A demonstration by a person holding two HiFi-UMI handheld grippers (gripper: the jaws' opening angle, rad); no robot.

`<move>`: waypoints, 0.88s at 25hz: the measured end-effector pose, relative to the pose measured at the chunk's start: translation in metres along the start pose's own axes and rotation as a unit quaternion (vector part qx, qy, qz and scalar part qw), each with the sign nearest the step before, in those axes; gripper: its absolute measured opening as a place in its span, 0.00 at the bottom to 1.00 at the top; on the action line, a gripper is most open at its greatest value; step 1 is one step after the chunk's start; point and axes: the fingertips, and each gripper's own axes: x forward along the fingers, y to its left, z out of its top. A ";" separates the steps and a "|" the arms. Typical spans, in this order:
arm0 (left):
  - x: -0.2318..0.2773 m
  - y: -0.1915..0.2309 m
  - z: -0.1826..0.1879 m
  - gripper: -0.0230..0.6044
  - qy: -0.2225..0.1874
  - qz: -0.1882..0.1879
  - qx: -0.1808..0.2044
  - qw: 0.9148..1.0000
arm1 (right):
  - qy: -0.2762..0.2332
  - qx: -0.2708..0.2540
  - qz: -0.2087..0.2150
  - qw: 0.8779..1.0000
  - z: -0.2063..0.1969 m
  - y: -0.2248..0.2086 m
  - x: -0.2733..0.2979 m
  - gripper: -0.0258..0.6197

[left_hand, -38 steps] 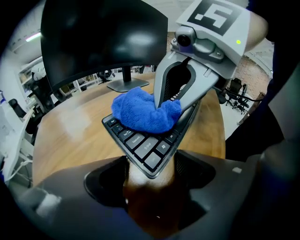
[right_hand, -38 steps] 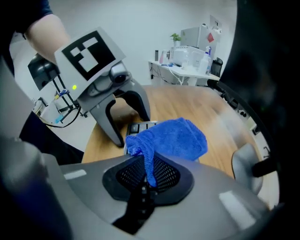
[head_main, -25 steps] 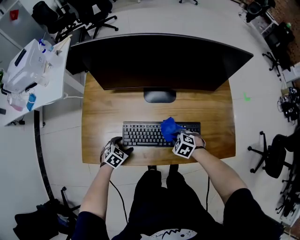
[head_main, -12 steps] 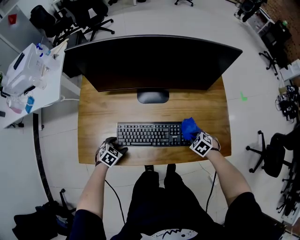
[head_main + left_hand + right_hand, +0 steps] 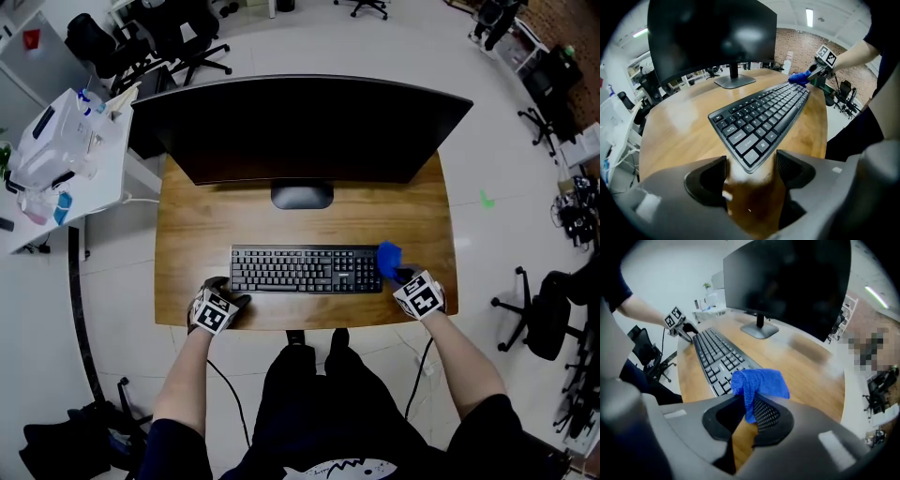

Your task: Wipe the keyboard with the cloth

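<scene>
Beyond the keyboard (image 5: pixel 305 269) the monitor's base (image 5: pixel 301 195) sits under the wide dark monitor (image 5: pixel 300 127), with a strip of bare wooden desk (image 5: pixel 197 225) between them. The keyboard lies flat, keys up, its long axis left to right along the desk's front edge. Your right gripper (image 5: pixel 747 413) is clamped on the blue cloth (image 5: pixel 388 258) at the keyboard's right end, and your left gripper (image 5: pixel 750 176) has its jaws apart at the left front corner.

Blue cloth (image 5: pixel 388 255) bunched at right end of black keyboard (image 5: pixel 305 269).

Left claw (image 5: pixel 750 171) gapes empty; right claw (image 5: pixel 748 412) pinches cloth (image 5: pixel 761 382) (both arms outstretched).
</scene>
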 end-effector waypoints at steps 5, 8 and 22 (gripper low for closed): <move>-0.039 -0.008 0.017 0.55 -0.043 0.035 -0.015 0.998 | -0.127 0.018 0.048 0.990 0.048 0.024 -0.047 0.11; -0.072 -0.030 0.038 0.55 -0.081 0.052 -0.020 0.995 | -0.186 0.024 0.082 0.979 0.070 0.038 -0.075 0.12; -0.186 -0.223 0.112 0.55 -0.234 0.052 -0.017 0.971 | -0.309 0.045 0.190 0.931 0.069 0.123 -0.209 0.11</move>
